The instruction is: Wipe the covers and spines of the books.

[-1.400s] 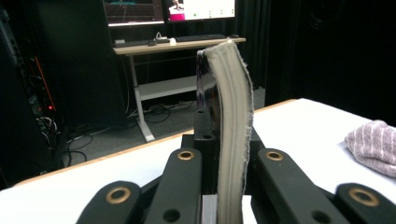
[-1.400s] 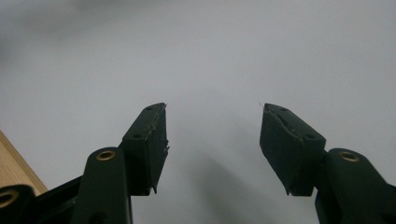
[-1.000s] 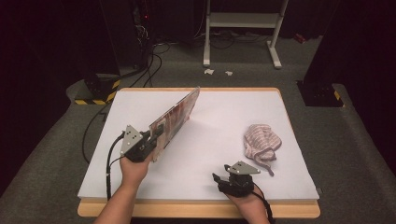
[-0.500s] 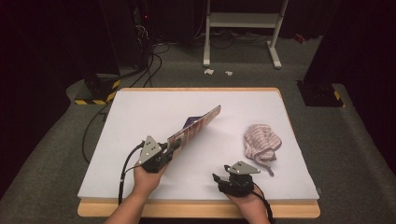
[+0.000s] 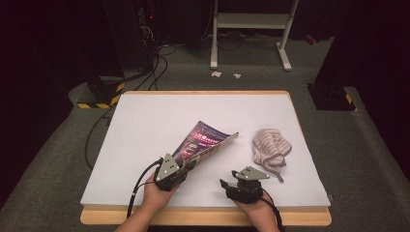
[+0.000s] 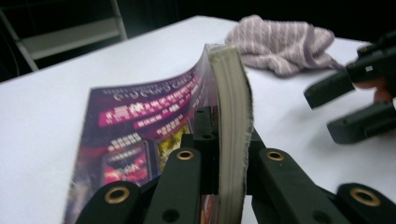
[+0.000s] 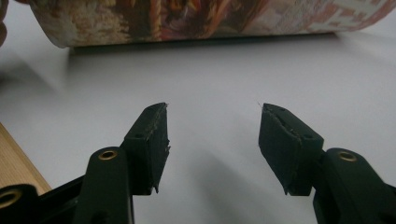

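The left hand-held gripper (image 5: 186, 166), clenched on a thick purple-covered paperback magazine (image 5: 205, 142), has swung it down toward the open-jawed right hand-held gripper (image 5: 226, 185), suggesting a handover or lay-down.

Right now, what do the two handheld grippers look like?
Both the left gripper and right gripper are black, each topped by a grey three-cornered plate and trailing a black cable. Their jaws are flat black bars with brass-coloured rivets. Forearms are bare, without sleeves.

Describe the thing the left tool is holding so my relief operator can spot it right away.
On the white table, look near the front edge, left of the striped cloth. The magazine is clamped at one corner in the left tool and lifted at a slant; its glossy purple cover sets it apart.
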Demonstrator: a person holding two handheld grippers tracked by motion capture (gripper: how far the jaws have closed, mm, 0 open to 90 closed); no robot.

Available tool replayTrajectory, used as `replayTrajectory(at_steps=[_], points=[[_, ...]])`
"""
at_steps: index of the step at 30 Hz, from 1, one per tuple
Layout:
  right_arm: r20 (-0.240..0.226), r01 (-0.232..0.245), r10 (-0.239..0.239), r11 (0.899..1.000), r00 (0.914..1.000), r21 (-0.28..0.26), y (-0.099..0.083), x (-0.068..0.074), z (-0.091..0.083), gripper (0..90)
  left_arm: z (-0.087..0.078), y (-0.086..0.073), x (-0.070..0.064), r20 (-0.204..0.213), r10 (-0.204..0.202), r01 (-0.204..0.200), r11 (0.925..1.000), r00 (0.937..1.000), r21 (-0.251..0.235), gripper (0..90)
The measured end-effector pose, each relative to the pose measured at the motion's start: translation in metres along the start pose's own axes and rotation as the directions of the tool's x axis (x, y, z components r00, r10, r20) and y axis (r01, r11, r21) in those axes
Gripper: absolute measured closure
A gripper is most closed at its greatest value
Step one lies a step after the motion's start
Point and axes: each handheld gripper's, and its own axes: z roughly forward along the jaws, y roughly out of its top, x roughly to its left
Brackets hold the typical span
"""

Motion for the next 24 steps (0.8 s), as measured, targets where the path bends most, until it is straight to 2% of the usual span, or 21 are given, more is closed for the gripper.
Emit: replayTrajectory(at_steps=[9, 14, 19, 24], points=[[0.002, -0.003, 0.003, 1.000, 1.0000, -0.003, 0.000, -0.002, -0.001, 43.5, 0.002, -0.019, -0.009, 0.030, 0.016, -0.017, 0.9982, 0.9994, 0.058, 82.8], [0.005, -0.004, 0.004, 1.000, 1.0000, -0.002, 0.000, -0.003, 0.000, 43.8, 0.003, -0.027, -0.011, 0.033, 0.016, -0.018, 0.9979, 0.9993, 0.062, 81.9], [0.024, -0.018, 0.019, 1.000, 0.9995, -0.009, 0.001, -0.008, -0.003, 44.2, 0.003, -0.027, -0.008, 0.055, -0.012, 0.009, 0.9978, 0.9984, 0.065, 81.2], [0.075, -0.024, 0.026, 0.999, 0.9968, -0.028, 0.002, -0.019, -0.010, 44.9, 0.003, -0.027, -0.003, 0.086, -0.057, 0.051, 0.9966, 0.9947, 0.065, 79.6]])
